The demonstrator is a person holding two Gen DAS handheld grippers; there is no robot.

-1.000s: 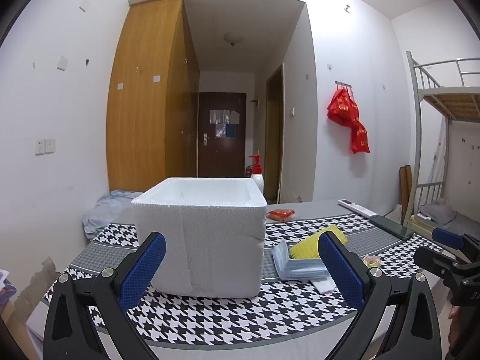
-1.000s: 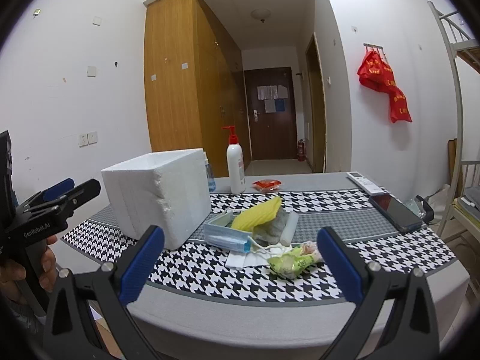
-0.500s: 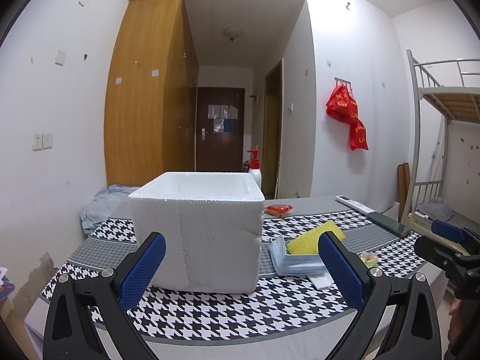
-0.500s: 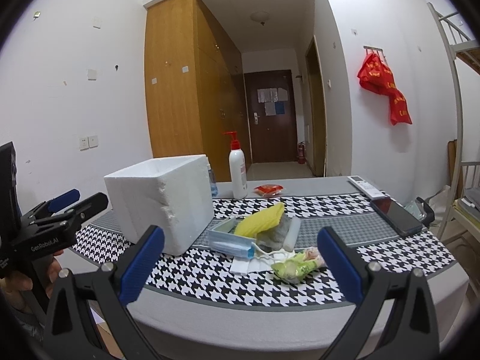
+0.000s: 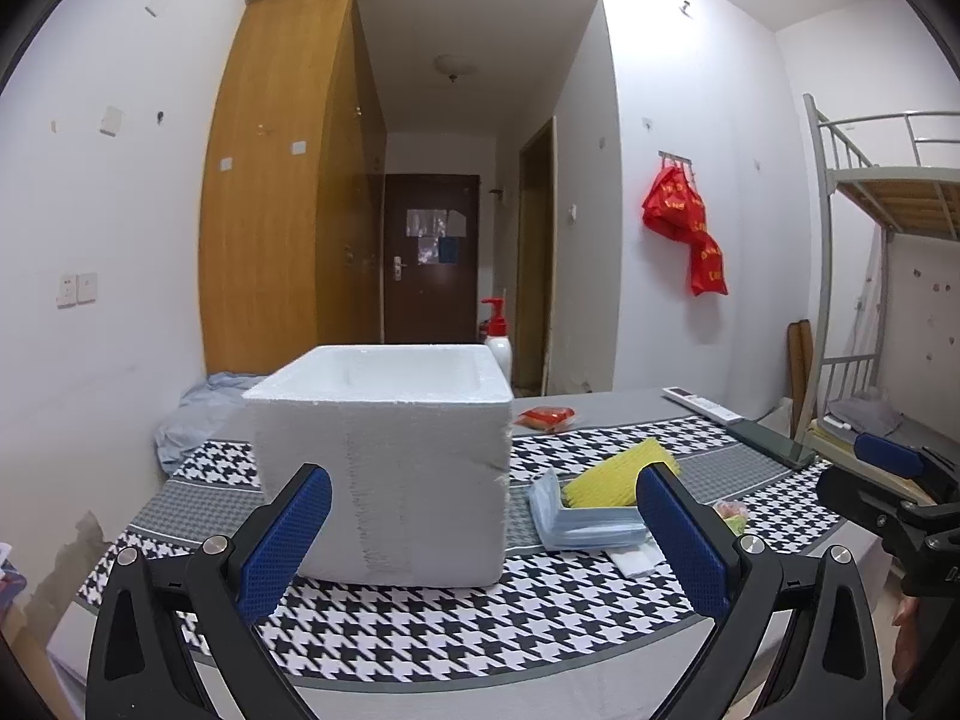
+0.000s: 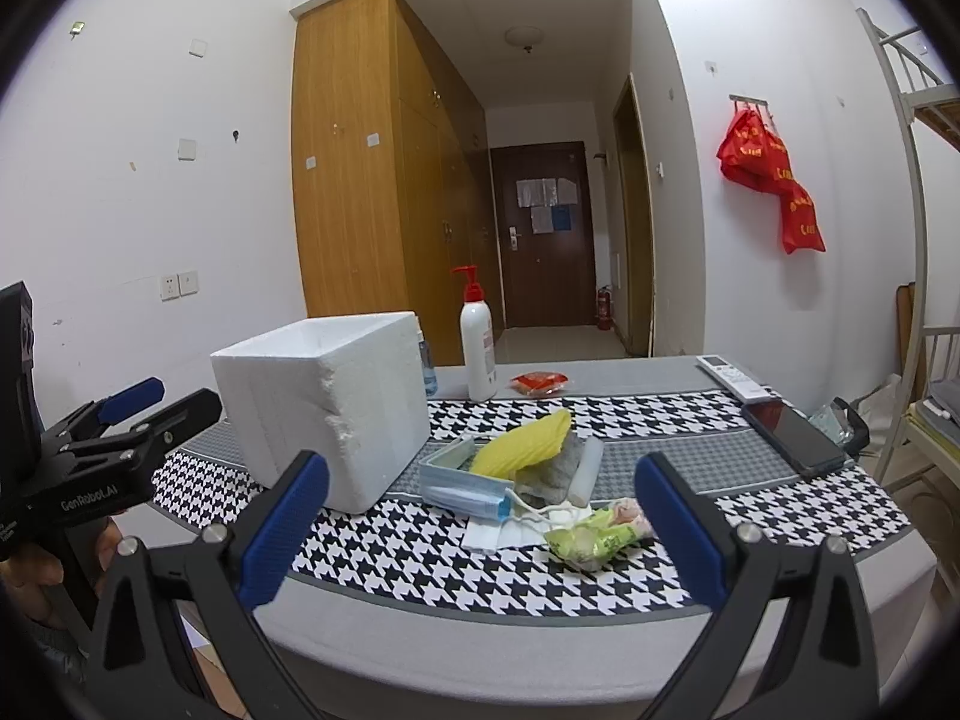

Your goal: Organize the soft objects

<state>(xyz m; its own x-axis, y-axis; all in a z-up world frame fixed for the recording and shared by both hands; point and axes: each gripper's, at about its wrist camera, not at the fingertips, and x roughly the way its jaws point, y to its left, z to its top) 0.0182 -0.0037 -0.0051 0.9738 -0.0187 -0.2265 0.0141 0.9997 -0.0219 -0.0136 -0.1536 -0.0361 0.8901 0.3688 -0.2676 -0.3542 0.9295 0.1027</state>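
Both grippers, left gripper (image 5: 483, 537) and right gripper (image 6: 480, 534), gape apparently empty before the foam box (image 5: 384, 468).

Both cameras looked forward along their own tongs, from just off the near edge of the bench (image 5: 420, 630), toward the far door. The left view sat close in front of the foam box (image 5: 384, 468), which filled its middle. The right view stood further right, facing the pile of soft things (image 6: 528, 480) with the foam box to its left. Both views shared the box, the pile, the pump bottle (image 6: 478, 348) and the door, and each caught the other tongs at its edge.
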